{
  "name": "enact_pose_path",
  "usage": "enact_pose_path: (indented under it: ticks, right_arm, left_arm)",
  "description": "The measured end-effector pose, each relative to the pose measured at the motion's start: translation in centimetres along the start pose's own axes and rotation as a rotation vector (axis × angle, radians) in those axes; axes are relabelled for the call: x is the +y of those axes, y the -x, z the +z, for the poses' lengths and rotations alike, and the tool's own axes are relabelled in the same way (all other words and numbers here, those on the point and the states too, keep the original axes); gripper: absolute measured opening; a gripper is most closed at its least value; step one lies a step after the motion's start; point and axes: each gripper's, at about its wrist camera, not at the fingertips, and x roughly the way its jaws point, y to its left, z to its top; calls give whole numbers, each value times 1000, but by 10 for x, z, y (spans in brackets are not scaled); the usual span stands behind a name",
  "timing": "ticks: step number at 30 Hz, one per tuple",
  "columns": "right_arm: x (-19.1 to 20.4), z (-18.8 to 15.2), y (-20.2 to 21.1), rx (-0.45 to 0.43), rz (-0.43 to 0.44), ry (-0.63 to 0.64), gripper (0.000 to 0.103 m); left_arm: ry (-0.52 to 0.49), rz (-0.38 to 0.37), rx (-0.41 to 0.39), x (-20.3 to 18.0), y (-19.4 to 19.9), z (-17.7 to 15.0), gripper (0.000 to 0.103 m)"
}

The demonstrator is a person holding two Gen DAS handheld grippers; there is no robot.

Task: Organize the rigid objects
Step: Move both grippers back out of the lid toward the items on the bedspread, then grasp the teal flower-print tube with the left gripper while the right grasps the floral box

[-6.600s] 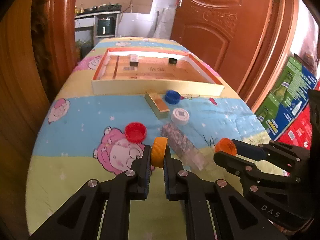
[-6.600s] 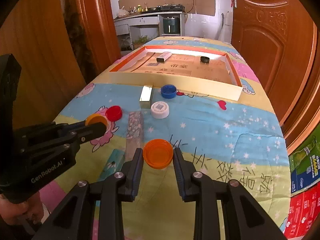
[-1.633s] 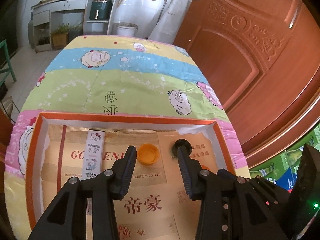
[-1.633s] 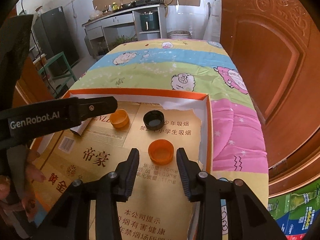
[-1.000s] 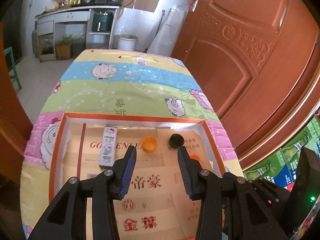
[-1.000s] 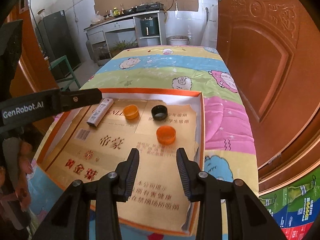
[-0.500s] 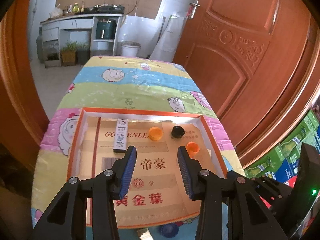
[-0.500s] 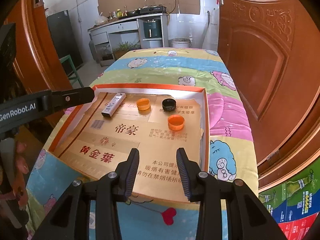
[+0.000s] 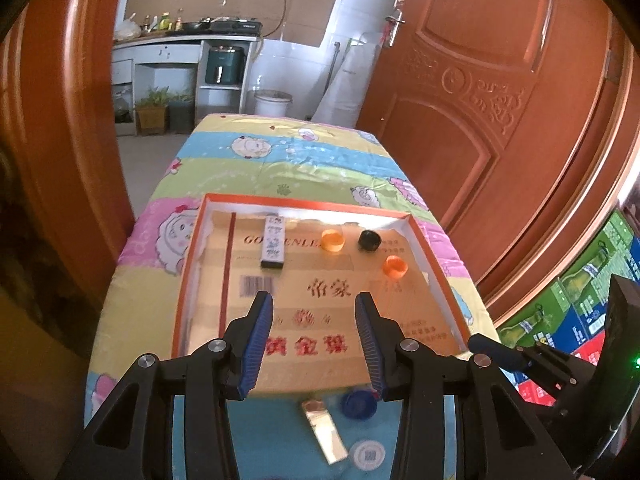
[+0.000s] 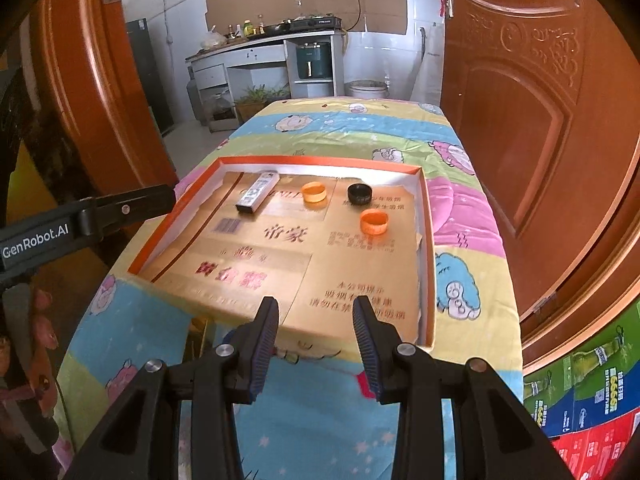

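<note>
1. Left wrist view: the left gripper (image 9: pixel 315 300) is released, jaws apart with nothing between them, hanging over the near part of the shallow orange-rimmed box (image 9: pixel 191 256).
2. Beyond its fingertips lie a small printed white pack (image 9: pixel 273 243), a pale orange cap (image 9: pixel 333 240), a black cap (image 9: pixel 369 240) and, further right, a deeper orange cap (image 9: pixel 394 267), all inside the box.
3. Below the fingers, outside the box on the cartoon-print cloth (image 9: pixel 276 156), sit a blue cap (image 9: pixel 359 404), a gold bar-shaped pack (image 9: pixel 324 432) and a white cap (image 9: pixel 368 456).
4. Right wrist view: the right gripper (image 10: pixel 315 306) is likewise released and empty, over the box's near edge (image 10: pixel 224 308); the caps lie well ahead of it.
</note>
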Motion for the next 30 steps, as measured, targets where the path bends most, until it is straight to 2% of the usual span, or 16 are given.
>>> enact_pose_path:
  ticks: [18,30]
  right_arm:
    - [15,-37,26,10,0,8,39]
    - [29,-63,34,20,17,16,39]
  left_arm:
    - [2,6,-23,5,42,-46,44]
    - [-29,8,-14,-5,71,-99,44]
